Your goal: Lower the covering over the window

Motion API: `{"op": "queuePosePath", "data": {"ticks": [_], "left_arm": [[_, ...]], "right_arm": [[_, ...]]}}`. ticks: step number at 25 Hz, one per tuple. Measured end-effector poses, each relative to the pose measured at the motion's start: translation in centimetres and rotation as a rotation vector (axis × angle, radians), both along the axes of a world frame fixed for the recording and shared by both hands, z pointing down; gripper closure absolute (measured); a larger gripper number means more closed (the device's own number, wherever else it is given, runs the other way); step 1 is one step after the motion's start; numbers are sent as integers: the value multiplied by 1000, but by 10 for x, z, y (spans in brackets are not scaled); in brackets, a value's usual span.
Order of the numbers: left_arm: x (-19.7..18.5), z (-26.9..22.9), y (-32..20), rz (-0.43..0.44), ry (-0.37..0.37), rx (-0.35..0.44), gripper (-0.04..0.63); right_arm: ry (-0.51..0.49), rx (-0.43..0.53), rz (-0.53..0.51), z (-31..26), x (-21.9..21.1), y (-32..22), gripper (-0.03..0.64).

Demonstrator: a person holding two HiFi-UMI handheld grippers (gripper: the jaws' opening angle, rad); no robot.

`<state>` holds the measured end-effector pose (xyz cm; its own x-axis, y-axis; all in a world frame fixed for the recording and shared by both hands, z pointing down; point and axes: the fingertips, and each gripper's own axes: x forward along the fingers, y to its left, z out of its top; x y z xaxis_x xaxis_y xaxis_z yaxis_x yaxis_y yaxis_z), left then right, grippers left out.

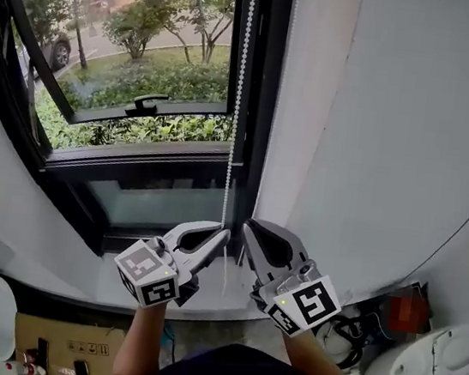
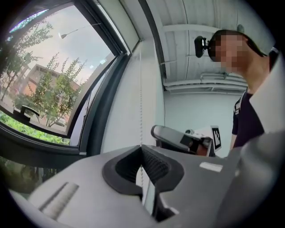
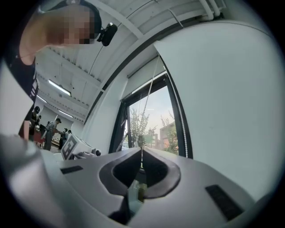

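A white bead chain (image 1: 239,96) hangs in front of the dark window frame (image 1: 263,74), beside the tilted-open sash (image 1: 142,109). My left gripper (image 1: 224,235) is shut on this chain at sill height; in the left gripper view the chain (image 2: 141,102) drops into the closed jaw tips (image 2: 141,146) and shows again in the hollow behind them. My right gripper (image 1: 246,225) is shut just right of it, tips nearly touching the left ones. In the right gripper view a thin strand (image 3: 149,102) runs down to its tips (image 3: 142,149); whether it is pinched I cannot tell.
A white wall (image 1: 383,117) stands right of the window, a pale sill (image 1: 219,297) below my grippers. On the floor are cables (image 1: 343,336), white round objects (image 1: 426,365) and a cardboard box (image 1: 56,348). A second bead strand (image 3: 191,133) lies along the frame.
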<state>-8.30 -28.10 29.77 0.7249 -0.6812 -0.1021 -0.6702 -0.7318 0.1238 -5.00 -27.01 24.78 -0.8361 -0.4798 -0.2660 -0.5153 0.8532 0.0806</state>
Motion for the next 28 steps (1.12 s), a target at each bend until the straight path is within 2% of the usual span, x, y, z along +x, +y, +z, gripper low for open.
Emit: {"op": "queuePosePath", "data": {"ticks": [2,4,7,10,12,15,17,21,28], "left_arm": [[11,19,6,13,-35,-42,584],[21,37,12,40,-20,-88,584],[35,65,19,56,-48,-156,584],[42,76,28,65,2,-191,584],[44,81,33,55,-2,-198,584],[46,102,37,53,-61,-239,584],[46,116,40,60,-70,-275,584],[41,126,50,74,-14,-323,584],[30,120,63,109,30,-321,584]], "right_arm": [[5,-20,-42,5,1,5,603],[16,-39,-80,11,2,11,603],[46,-54,-139,19,3,21,603],[82,-66,-187,25,3,29,603],[78,-74,-208,26,4,34,603],[67,-72,-210,26,4,37,603],[76,-75,-216,28,-1,37,603],[81,-109,-232,29,-11,45,603],[71,-129,-191,21,-23,55,603]]}}
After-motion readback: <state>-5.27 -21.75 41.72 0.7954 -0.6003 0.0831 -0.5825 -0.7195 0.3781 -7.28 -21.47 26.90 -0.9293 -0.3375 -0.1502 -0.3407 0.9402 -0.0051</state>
